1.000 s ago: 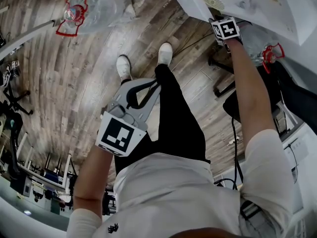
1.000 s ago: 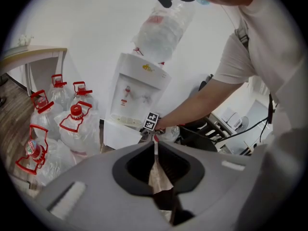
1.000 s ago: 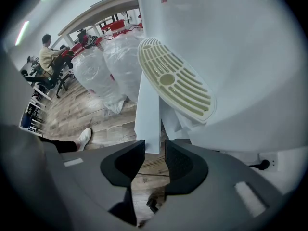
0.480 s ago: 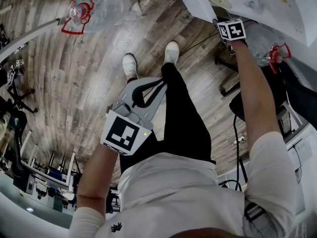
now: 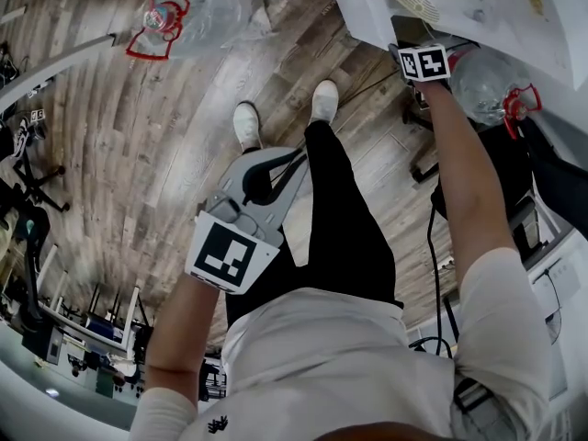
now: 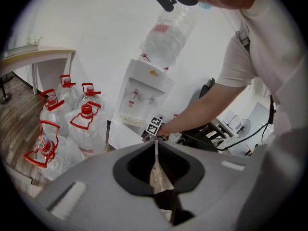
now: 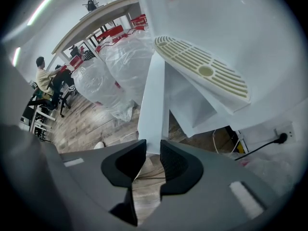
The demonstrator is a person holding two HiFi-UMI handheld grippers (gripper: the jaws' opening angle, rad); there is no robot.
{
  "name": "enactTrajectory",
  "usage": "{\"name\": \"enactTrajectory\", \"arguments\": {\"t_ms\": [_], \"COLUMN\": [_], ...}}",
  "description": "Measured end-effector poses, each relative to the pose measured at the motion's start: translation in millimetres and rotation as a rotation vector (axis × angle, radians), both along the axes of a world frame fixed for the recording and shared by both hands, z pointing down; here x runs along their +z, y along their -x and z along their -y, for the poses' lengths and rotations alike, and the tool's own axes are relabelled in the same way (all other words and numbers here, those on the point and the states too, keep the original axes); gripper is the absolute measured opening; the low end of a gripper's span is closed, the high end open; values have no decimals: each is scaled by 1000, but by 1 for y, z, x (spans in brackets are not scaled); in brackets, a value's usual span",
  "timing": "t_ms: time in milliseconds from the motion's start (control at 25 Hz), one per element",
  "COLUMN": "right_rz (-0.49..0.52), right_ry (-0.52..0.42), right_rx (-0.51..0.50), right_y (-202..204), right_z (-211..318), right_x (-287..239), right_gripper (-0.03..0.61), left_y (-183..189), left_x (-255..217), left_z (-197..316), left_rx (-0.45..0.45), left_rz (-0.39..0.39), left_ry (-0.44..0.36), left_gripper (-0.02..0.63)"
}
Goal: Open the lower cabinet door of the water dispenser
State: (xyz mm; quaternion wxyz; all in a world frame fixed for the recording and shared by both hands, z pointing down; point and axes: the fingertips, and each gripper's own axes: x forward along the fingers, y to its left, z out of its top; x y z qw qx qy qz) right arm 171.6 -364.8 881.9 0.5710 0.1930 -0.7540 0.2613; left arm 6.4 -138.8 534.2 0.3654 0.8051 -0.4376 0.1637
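— While the right tool pinches the edge of the lower cabinet door, where does that door stand?
— Ajar, angled out from the water dispenser, below the drip tray.
— And the left tool?
— Jaws pressed together with nothing between them, well apart from the dispenser, above the wooden floor. Water bottles stand beside the dispenser.

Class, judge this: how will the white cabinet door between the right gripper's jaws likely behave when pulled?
The cabinet door looks like a flat, straight-edged panel, so probably stiff. It seems thin, so likely light. Its smooth surface may slip in the right gripper.
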Motion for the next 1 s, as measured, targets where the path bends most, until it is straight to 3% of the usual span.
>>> {"name": "enactTrajectory", "arguments": {"t_ms": [1000], "right_rz": [72], "right_ry": [33], "right_rx": [251], "right_y": [89], "right_z": [-69], "right_x": [4], "right_gripper": [91], "left_y": [73], "left_x": [-9], "left_z": [-55], "left_rx": [-62], "left_rz": [-15], "left_ry": [-19], "left_gripper": [57]}}
